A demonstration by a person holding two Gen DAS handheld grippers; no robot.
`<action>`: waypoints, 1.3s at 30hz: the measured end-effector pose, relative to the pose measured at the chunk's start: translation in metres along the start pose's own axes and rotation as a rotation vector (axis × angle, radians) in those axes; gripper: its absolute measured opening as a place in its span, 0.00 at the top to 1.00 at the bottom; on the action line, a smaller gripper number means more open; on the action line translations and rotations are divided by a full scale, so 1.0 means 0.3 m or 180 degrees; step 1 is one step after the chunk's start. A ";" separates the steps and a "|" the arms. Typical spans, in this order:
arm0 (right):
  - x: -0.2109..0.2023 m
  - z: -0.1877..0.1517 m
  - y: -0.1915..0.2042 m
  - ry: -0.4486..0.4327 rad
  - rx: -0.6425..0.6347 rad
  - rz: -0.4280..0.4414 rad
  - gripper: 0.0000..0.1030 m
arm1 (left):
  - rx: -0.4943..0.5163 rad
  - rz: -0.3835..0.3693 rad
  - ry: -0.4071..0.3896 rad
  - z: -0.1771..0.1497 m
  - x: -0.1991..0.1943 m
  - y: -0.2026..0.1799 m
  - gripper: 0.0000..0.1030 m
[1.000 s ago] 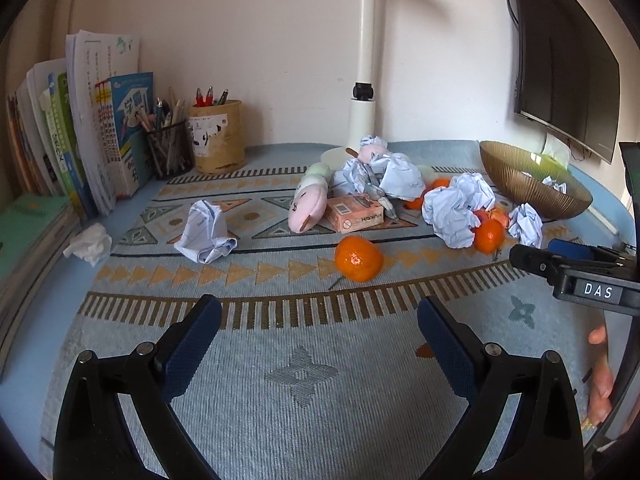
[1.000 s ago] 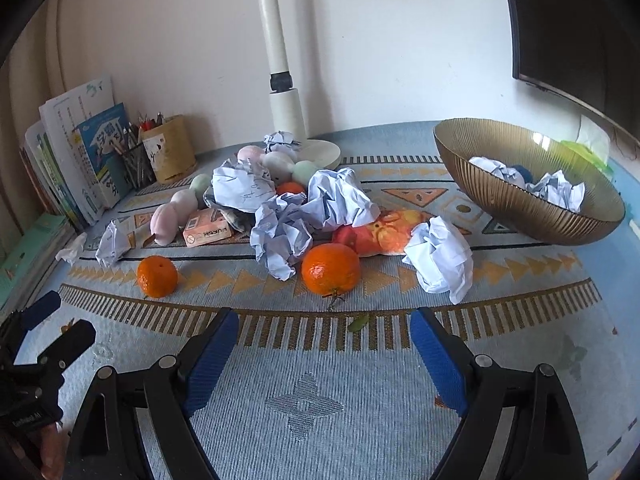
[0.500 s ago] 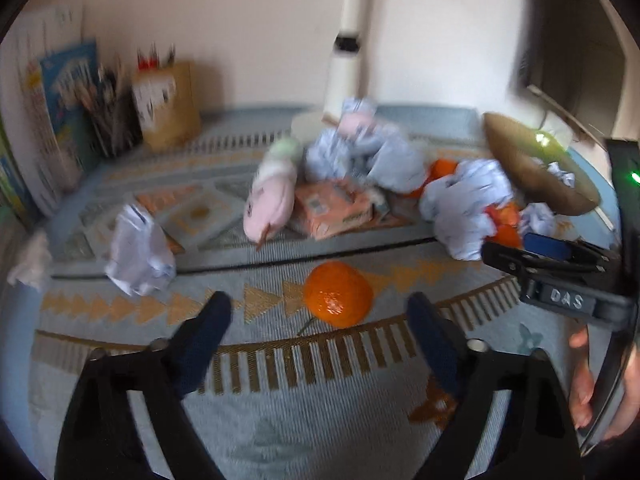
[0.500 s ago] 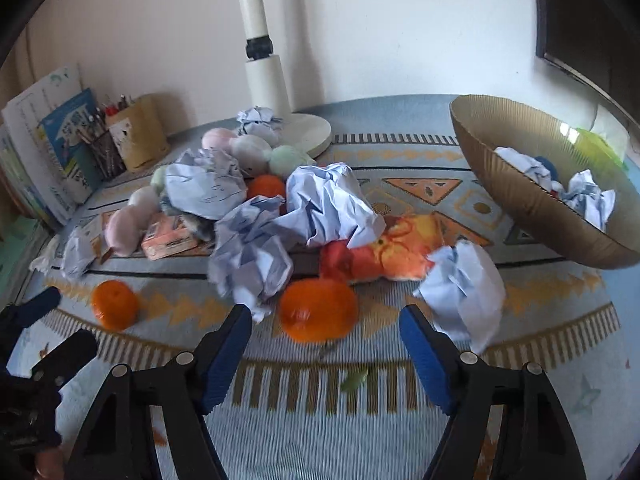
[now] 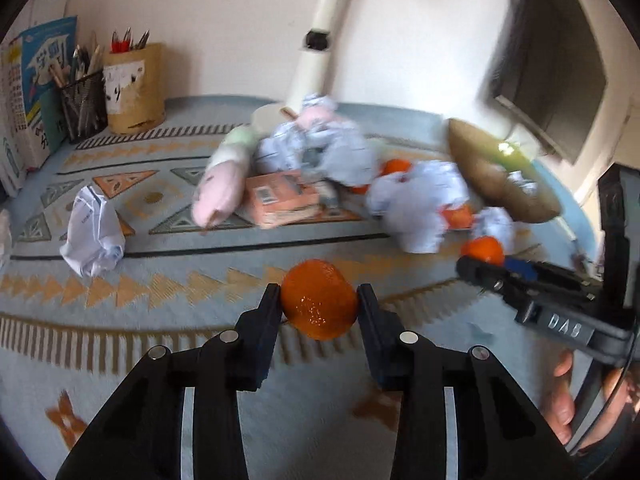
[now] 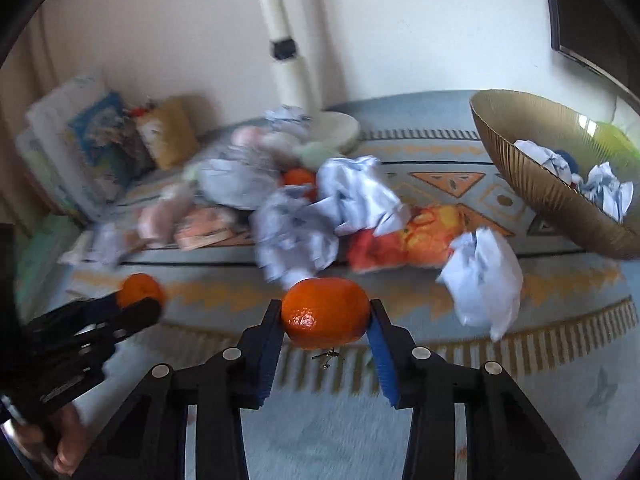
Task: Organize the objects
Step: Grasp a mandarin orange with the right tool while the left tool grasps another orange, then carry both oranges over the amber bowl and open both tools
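Bowl [image 6: 532,184] interior only in right view.

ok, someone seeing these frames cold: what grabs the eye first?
Two bright orange tangerines, each pinched between black jaws: the left gripper is shut on the left tangerine and the right gripper on the right tangerine, both low over the patterned blue woven mat. Behind them sprawls a heap of crumpled white paper balls, and a ribbed gold bowl holding more paper sits at the right.

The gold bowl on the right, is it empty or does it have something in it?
Not empty. The gold bowl holds at least two crumpled paper balls, seen in the right wrist view.
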State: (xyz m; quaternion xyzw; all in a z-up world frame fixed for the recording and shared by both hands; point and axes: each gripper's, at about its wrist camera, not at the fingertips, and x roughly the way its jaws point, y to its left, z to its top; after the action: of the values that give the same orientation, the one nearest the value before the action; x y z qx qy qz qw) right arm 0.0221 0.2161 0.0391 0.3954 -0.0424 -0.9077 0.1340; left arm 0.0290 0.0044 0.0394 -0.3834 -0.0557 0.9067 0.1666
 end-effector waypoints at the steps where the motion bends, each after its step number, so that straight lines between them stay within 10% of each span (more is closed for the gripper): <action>1: -0.022 -0.012 0.011 -0.0032 -0.0091 -0.0017 0.61 | 0.0026 -0.0063 -0.0059 -0.017 -0.026 -0.027 0.66; 11: -0.050 -0.094 0.051 -0.0131 -0.0647 -0.0338 0.61 | -0.0228 -0.0255 -0.0221 -0.055 -0.035 -0.029 0.66; 31: -0.095 -0.090 -0.004 -0.0239 -0.0369 -0.0161 0.61 | -0.0107 -0.0198 -0.0129 -0.047 -0.033 -0.072 0.66; 34: -0.136 -0.071 -0.090 -0.0176 -0.0012 0.0103 0.61 | 0.0101 -0.0361 -0.0159 0.023 -0.065 -0.169 0.66; 39: -0.295 0.051 -0.296 -0.0464 0.0426 -0.0294 0.61 | 0.0351 -0.0739 -0.0263 0.240 -0.058 -0.374 0.66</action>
State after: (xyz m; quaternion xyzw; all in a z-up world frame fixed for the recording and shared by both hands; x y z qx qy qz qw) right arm 0.0500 0.3255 0.0960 0.3380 -0.0943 -0.9344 0.0620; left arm 0.0182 0.1056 0.1272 -0.3270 -0.0566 0.8980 0.2888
